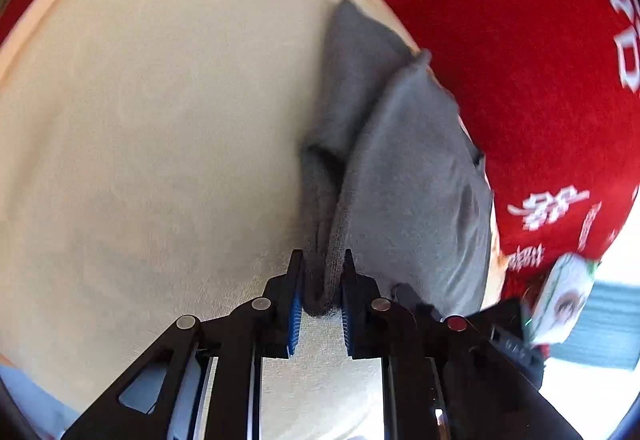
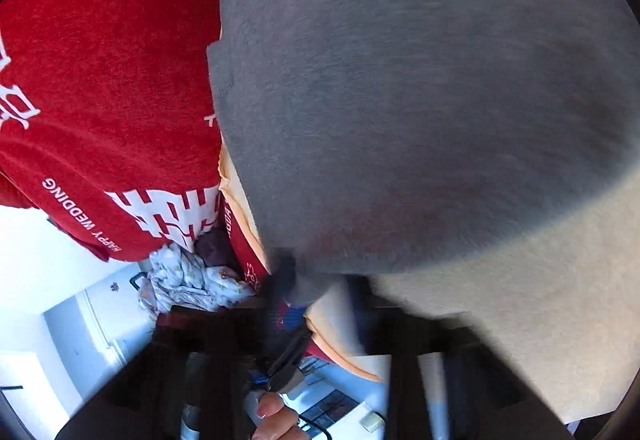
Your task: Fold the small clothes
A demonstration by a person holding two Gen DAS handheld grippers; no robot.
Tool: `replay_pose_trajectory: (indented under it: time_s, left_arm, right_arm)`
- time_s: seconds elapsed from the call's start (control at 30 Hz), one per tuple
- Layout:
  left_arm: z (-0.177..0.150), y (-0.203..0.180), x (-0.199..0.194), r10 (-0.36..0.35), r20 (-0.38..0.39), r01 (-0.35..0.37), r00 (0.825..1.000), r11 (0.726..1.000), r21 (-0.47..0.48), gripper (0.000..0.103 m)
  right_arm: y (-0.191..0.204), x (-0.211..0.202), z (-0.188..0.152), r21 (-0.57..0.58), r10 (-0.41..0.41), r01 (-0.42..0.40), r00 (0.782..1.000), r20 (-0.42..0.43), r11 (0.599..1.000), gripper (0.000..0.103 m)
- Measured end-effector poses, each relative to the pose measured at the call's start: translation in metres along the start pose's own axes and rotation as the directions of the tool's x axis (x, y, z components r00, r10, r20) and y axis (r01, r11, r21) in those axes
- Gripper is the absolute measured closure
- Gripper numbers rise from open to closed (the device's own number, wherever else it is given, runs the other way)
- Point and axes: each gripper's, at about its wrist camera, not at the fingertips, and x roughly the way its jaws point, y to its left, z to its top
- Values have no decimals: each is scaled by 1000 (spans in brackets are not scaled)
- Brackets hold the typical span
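A grey knit garment (image 1: 400,168) lies folded on a cream cloth (image 1: 160,120) near its right edge. My left gripper (image 1: 320,272) is shut on the garment's near folded edge, the fabric pinched between the blue pads. In the right wrist view the same grey garment (image 2: 420,92) fills most of the frame, very close and blurred. My right gripper (image 2: 316,288) is smeared by motion; grey fabric hangs at its fingertips, and I cannot tell how the jaws stand.
A red cloth with white lettering (image 1: 520,40) lies under the cream cloth and also shows in the right wrist view (image 2: 100,80). A crumpled white patterned garment (image 2: 188,280) lies beyond its edge. A small printed packet (image 1: 564,300) sits at right.
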Motion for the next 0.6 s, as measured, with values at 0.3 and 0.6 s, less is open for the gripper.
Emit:
replay_pose_trajectory:
  time_s: [0.3,0.6]
  left_arm:
    - [-12,-1,-5,89,0,-88,996,987,135,86]
    - [-14,1,-24,177,35,-181,983,959,217,85]
  right_arm:
    - [10,1,-12,-153,-196,186,979,-55,971,96]
    - [23,18,-26,-271,-342,301,932,-121,914,95]
